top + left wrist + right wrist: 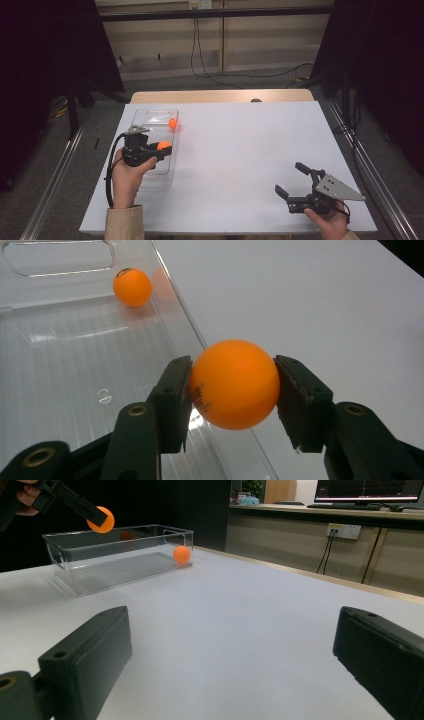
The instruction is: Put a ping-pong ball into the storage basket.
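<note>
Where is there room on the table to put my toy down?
The white table is bare from the clear bin across to the right gripper, and along its far edge. The left side is crowded: the left gripper holds an orange ball over the bin, another ball inside.

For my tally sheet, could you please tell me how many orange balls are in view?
2. One small orange plastic ball is clamped in the left gripper above the clear plastic bin's right wall; the other orange ball lies inside at the far end.

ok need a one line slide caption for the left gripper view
Left tool clamps an orange ball above the edge of a clear plastic bin, where a second orange ball already sits.
</note>
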`<state>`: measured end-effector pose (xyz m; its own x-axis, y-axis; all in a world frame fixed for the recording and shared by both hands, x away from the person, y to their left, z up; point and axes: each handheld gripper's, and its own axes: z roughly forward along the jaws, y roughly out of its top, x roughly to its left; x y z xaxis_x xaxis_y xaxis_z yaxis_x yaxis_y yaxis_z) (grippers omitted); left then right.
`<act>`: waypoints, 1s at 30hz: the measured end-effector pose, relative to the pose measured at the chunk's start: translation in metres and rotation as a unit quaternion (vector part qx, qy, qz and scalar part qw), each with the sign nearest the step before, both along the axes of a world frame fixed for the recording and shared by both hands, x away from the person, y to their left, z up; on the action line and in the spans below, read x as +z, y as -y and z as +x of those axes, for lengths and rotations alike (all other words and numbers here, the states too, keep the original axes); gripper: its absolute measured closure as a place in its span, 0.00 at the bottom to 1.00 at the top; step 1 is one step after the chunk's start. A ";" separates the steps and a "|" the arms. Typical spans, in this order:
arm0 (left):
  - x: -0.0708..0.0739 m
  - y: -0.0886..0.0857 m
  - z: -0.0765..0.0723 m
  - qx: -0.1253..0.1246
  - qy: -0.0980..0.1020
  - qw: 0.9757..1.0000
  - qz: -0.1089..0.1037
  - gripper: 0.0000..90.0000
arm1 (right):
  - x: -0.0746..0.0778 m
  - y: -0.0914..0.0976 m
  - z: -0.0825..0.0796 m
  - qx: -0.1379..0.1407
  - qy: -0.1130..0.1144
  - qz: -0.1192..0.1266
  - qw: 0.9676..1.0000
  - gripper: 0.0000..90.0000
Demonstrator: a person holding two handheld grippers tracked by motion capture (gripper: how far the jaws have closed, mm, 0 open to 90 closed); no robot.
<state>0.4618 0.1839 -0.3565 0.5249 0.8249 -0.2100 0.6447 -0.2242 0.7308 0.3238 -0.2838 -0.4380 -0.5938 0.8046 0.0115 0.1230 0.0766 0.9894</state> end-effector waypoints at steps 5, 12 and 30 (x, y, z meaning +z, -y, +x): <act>-0.002 -0.003 0.001 0.002 0.000 1.000 0.007 0.57 | 0.000 0.001 0.000 0.001 0.001 0.000 1.000 0.02; -0.004 -0.007 0.002 0.006 -0.001 1.000 0.006 0.57 | 0.000 0.001 0.000 0.001 0.000 0.003 1.000 0.02; -0.005 -0.015 0.001 0.026 0.003 1.000 0.010 0.57 | 0.000 0.000 0.000 0.000 0.001 0.002 1.000 0.02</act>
<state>0.4633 0.1990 -0.3617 0.4818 0.8555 -0.1894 0.6512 -0.2050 0.7307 0.3237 -0.2841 -0.4380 -0.5941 0.8043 0.0129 0.1206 0.0732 0.9900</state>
